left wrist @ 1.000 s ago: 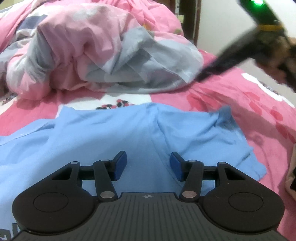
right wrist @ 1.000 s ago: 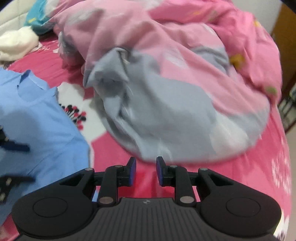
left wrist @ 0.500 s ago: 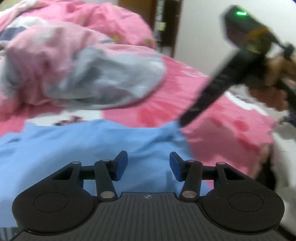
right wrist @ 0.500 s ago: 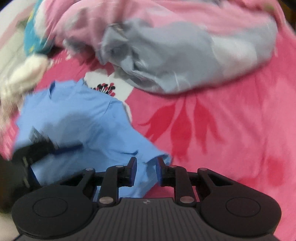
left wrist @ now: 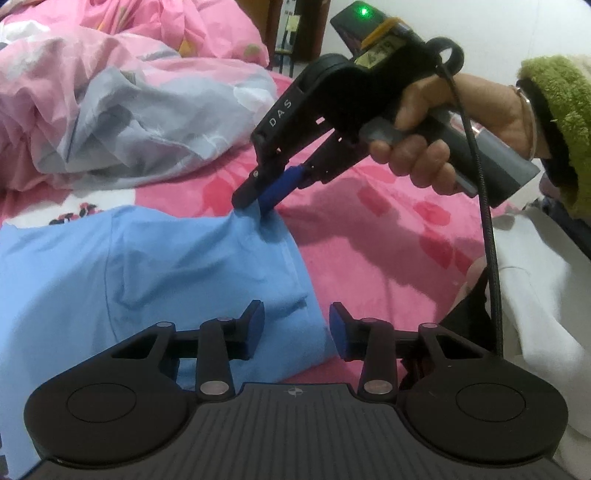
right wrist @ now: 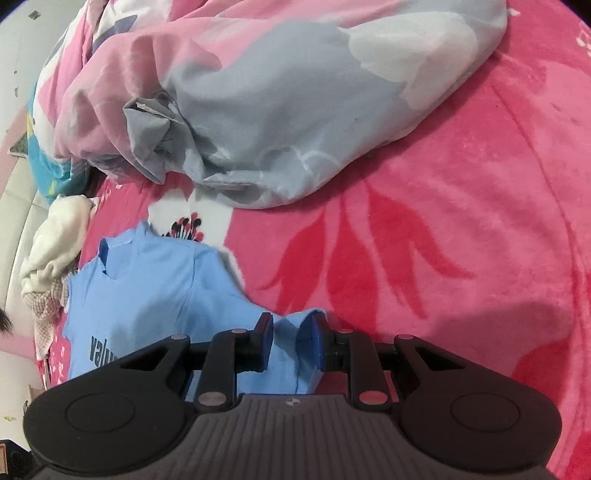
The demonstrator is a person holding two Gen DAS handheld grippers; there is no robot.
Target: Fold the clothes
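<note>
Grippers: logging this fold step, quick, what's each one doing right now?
Left gripper: closing over the blue shirt's edge, not gripping it yet.
Right gripper: tips on the shirt's far corner; whether it pinches cloth cannot be told.

A blue shirt of thin, smooth, matt cloth lies on a bed covered in plush, fuzzy pink fabric. The crumpled duvet looks light, slightly sheeny cotton. The left tool is matt black plastic with metal rivets; its fingers carry blue rubbery pads. A sleeve is fuzzy green fleece.

Pink floral bed, white wall
</note>
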